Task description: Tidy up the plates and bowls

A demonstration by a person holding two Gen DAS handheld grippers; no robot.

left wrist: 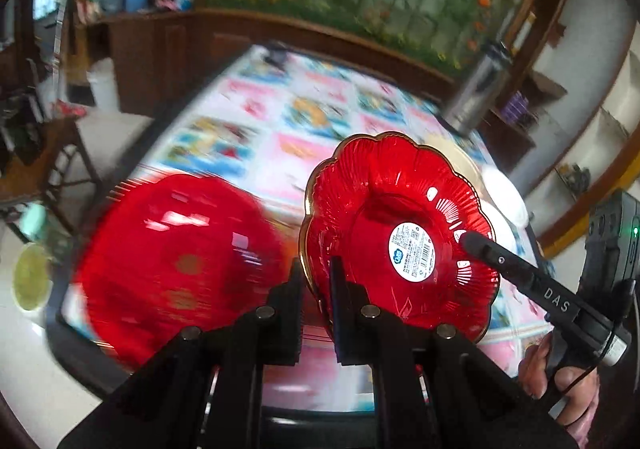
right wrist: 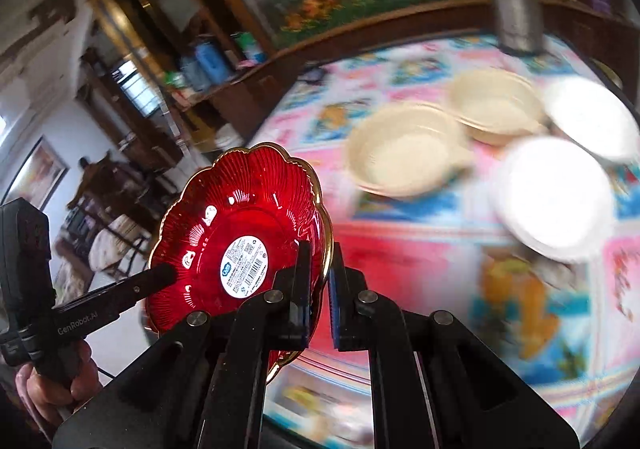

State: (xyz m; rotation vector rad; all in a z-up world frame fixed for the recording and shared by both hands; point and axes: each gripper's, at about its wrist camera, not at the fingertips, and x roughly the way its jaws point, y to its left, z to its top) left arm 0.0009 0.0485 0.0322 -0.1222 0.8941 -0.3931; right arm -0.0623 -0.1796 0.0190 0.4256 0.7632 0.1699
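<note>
A red scalloped glass plate [left wrist: 400, 225] with a gold rim and a white round label is held upright above the table, its underside showing. My left gripper [left wrist: 318, 281] is shut on its rim. My right gripper [right wrist: 320, 273] is shut on the opposite rim of the same plate [right wrist: 240, 233]; its finger also shows in the left wrist view [left wrist: 476, 245]. A second red plate [left wrist: 176, 261] lies blurred on the table at the left. Two cream bowls [right wrist: 404, 149] [right wrist: 496, 105] and two white plates [right wrist: 556, 197] [right wrist: 592, 117] sit on the table to the right.
The table carries a colourful patterned cloth [left wrist: 280, 121]. A steel flask [left wrist: 476, 89] stands at its far edge. Wooden cabinets and a flower mural lie behind. A wooden chair [left wrist: 52, 169] and a small yellow-green dish [left wrist: 30, 277] are off the table's left.
</note>
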